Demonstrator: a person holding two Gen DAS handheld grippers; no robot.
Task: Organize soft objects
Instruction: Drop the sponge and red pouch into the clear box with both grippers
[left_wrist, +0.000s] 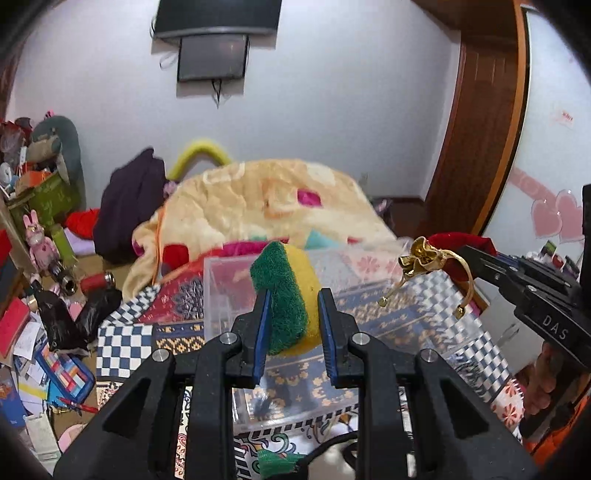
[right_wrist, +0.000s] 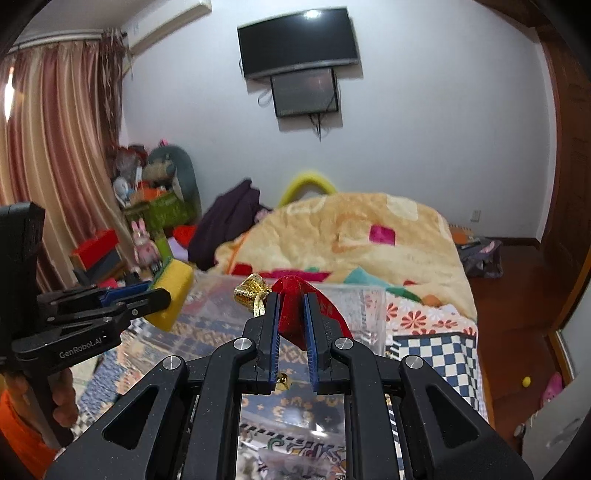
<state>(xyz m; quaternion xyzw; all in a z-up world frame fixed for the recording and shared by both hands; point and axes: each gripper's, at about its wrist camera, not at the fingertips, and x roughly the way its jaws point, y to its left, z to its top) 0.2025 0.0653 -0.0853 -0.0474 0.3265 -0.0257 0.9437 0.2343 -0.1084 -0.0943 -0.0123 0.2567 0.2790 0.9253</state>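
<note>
My left gripper (left_wrist: 293, 299) is shut on a yellow sponge with a green scouring face (left_wrist: 286, 295), held above a clear plastic box (left_wrist: 221, 291) on the bed. The sponge also shows at the left of the right wrist view (right_wrist: 173, 291). My right gripper (right_wrist: 290, 299) is shut on a red soft pouch (right_wrist: 295, 306) with a gold bow and ribbon (right_wrist: 251, 290), over the same clear box (right_wrist: 365, 310). In the left wrist view the pouch (left_wrist: 458, 245) and its gold bow (left_wrist: 424, 258) hang at the right, held by the right gripper.
The bed carries a patterned quilt (left_wrist: 133, 343) and a crumpled cream blanket (right_wrist: 351, 236). Toys, boxes and papers clutter the floor at the left (left_wrist: 40, 332). A dark garment (left_wrist: 129, 206) lies at the bed's far end. Wooden floor (right_wrist: 517, 317) lies to the right.
</note>
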